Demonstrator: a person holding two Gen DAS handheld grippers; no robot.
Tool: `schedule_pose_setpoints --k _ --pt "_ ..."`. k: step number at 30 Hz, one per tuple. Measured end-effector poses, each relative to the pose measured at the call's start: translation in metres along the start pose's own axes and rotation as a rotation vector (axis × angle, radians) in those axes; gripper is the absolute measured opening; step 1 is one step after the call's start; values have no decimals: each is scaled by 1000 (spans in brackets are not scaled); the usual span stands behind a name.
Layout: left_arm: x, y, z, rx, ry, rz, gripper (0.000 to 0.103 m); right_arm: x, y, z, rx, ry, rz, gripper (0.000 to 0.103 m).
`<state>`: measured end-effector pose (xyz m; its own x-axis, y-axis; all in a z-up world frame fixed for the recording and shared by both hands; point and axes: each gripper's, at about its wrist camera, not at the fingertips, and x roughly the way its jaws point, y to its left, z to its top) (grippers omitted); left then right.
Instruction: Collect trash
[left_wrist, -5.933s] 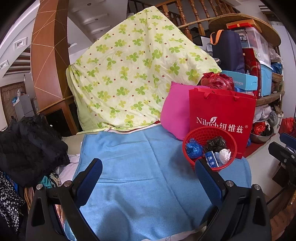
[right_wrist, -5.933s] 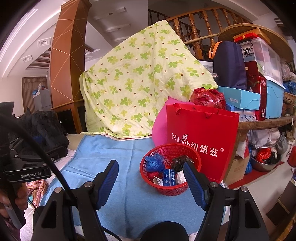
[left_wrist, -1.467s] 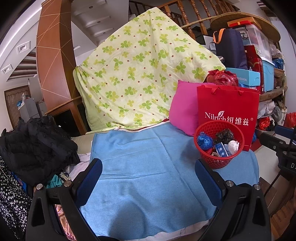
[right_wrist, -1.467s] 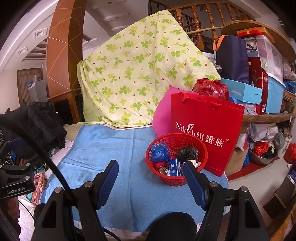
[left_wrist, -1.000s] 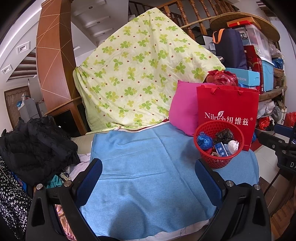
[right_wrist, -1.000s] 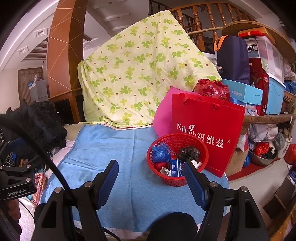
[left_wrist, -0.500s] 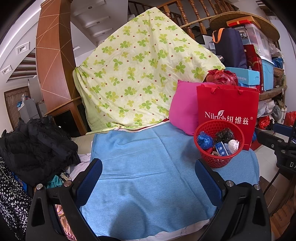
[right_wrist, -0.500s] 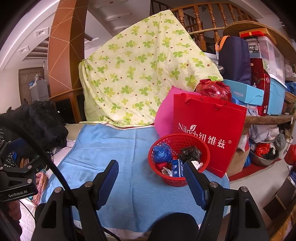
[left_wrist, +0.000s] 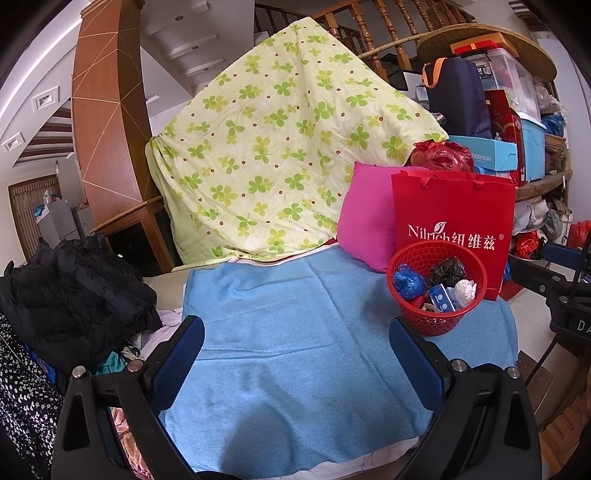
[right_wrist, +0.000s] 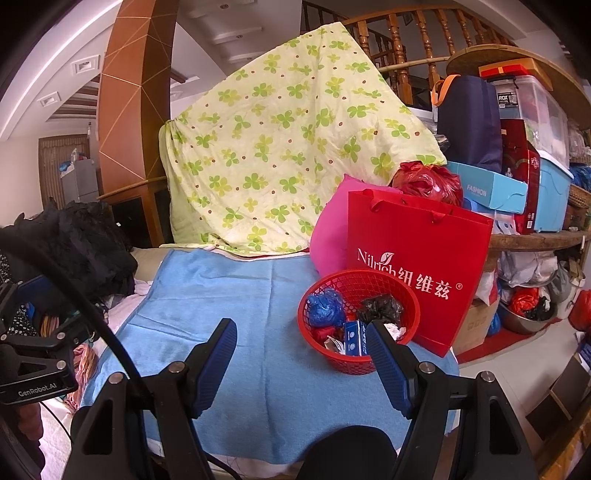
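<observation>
Red basket (right_wrist: 358, 321) w/ trash sits fwd & just right of centre of the right gripper (right_wrist: 301, 356), near its right finger, further right of the left gripper (left_wrist: 297, 354); both jaws wide apart, empty, so right's nearer.

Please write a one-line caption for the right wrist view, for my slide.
Open right gripper facing a red plastic mesh basket of trash on a blue towel.

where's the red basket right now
The red basket sits at the right end of the blue cloth, just in front of the red paper bag; in the right wrist view it lies beyond the gripper's right finger.
</observation>
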<state>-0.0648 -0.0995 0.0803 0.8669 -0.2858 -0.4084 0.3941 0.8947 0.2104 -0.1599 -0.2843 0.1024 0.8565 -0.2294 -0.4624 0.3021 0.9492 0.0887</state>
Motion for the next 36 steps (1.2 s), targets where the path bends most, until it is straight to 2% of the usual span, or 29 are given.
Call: schedule_pose_setpoints --k 36 --pt "-2 -6 0 9 0 4 100 -2 -5 -4 7 2 -5 76"
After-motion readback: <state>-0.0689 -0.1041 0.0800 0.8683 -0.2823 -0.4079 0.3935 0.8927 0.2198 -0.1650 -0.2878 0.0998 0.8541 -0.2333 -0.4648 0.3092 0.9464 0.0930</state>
